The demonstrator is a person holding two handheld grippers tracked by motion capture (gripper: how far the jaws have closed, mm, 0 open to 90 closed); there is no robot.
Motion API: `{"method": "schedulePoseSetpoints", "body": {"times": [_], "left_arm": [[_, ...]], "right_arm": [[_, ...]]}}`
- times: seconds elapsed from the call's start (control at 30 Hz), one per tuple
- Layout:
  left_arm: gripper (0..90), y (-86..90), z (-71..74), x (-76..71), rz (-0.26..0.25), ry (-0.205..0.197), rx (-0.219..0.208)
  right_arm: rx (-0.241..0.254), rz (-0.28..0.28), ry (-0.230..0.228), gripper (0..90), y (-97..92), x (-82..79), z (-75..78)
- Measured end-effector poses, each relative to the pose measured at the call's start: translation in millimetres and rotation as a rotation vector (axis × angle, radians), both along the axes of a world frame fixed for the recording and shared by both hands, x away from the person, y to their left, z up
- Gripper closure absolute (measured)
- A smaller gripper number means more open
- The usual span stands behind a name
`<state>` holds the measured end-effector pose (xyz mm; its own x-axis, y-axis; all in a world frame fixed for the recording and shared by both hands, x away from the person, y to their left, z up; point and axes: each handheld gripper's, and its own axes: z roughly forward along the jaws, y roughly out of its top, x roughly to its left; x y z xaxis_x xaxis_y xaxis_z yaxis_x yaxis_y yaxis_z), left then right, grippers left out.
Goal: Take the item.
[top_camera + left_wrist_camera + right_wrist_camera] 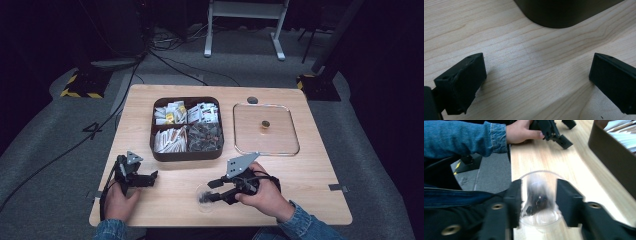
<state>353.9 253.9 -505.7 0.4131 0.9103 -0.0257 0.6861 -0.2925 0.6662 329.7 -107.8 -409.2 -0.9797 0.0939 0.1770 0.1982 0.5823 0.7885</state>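
A small clear plastic cup [202, 200] with a dark clump inside sits near the table's front edge. My right gripper [210, 191] has its two jaws pressed on either side of it. In the right gripper view the cup [539, 217] is blurred between the jaws of the right gripper [537, 195]. My left gripper [150, 179] rests low at the front left, open, with bare wood between its jaws [536, 80]. The left gripper [567, 132] and the hand holding it also appear far off in the right gripper view.
A dark brown tray [186, 156] with four compartments of sachets stands mid-table; its corner [559, 12] lies just ahead of the left jaws. A clear square lid [250, 135] with a gold knob [265, 124] lies to the tray's right. The wooden table [310, 170] ends close behind the cup.
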Motion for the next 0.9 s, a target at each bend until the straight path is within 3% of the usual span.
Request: {"method": "schedulePoseSetpoints", "body": {"times": [0.5,0.63,0.9], "left_arm": [[1.4,0.0,0.0,0.0,0.000,0.000,0.000],[1.4,0.0,0.0,0.0,0.000,0.000,0.000],[1.4,0.0,0.0,-0.4,-0.002,0.001,-0.001]], "right_arm": [[0.072,-0.061,-0.029,38.5,-10.4,5.1,5.0],[0.099,-0.142,-0.069,35.0,-23.5,10.4,15.0],[0.093,-0.228,-0.132,35.0,-45.2,20.4,23.9]]}}
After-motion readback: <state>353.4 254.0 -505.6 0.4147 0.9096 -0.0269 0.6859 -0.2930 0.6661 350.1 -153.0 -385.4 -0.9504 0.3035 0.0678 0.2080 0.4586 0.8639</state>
